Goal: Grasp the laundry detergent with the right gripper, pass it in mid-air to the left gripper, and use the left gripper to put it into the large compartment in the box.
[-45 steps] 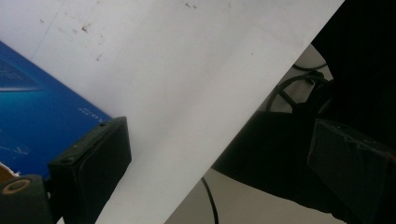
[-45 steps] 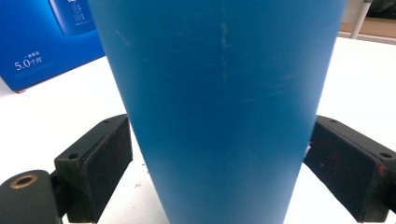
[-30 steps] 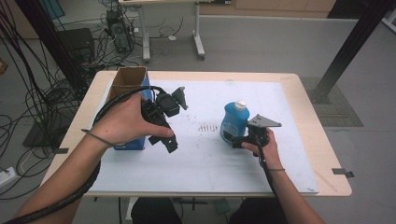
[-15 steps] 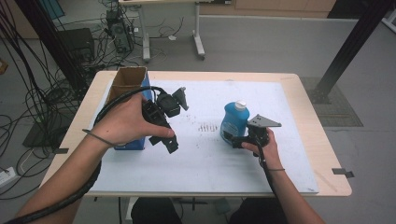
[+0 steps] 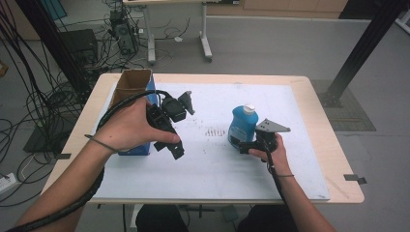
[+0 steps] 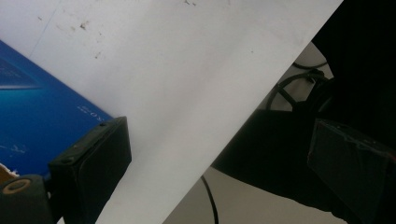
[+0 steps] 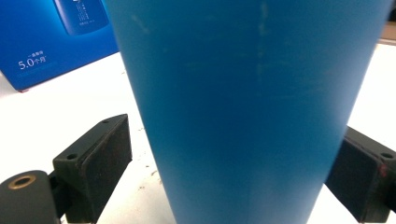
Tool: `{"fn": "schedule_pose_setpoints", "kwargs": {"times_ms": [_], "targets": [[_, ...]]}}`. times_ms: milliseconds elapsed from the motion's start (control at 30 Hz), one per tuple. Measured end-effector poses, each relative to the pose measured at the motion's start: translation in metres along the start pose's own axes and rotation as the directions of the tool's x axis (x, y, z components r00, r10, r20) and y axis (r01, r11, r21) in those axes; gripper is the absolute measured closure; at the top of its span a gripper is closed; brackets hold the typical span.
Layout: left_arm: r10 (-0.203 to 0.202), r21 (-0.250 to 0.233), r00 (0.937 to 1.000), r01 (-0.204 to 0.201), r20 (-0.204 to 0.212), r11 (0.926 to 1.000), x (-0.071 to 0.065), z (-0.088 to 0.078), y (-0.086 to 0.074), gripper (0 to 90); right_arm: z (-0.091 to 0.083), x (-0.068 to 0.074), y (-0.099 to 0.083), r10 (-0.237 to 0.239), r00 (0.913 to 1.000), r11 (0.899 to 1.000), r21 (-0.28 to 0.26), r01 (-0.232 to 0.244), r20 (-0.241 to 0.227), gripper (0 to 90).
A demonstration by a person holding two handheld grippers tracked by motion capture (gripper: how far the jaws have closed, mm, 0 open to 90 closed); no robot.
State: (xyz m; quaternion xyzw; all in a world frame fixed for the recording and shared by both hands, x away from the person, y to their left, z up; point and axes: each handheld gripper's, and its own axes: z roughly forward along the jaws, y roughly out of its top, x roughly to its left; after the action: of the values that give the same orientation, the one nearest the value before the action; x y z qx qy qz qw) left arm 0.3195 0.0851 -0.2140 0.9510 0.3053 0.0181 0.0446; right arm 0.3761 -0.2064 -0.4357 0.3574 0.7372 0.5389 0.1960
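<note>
A blue bottle with a white cap stands upright on the white sheet at centre right. My right gripper lies low on the sheet with its jaws either side of the bottle's base. In the right gripper view the bottle sits between the jaws, and a strip of sheet shows between the left pad and the bottle wall. My left gripper is held above the sheet beside the blue box, open, with nothing between its fingers.
The blue box stands open-topped at the table's left, and it is also the blue box behind the bottle. The wooden table has its front edge near the person. Cables, desk legs and a black post stand on the floor beyond.
</note>
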Motion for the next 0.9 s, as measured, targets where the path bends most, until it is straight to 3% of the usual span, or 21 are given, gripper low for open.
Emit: {"fn": "schedule_pose_setpoints", "kwargs": {"times_ms": [633,900], "targets": [[0.000,0.002,1.0000,0.000,-0.001,1.0000,0.0005,-0.0001,-0.0008,6.6,0.0023,0.0010,0.0020,-0.011,0.9999,0.999,-0.041,0.011,0.002,18.2],[-0.004,0.002,1.0000,0.004,0.000,1.0000,0.0008,-0.0002,-0.0016,6.6,0.0028,0.0016,0.0021,-0.020,0.9994,0.999,-0.049,0.021,0.027,26.3]]}}
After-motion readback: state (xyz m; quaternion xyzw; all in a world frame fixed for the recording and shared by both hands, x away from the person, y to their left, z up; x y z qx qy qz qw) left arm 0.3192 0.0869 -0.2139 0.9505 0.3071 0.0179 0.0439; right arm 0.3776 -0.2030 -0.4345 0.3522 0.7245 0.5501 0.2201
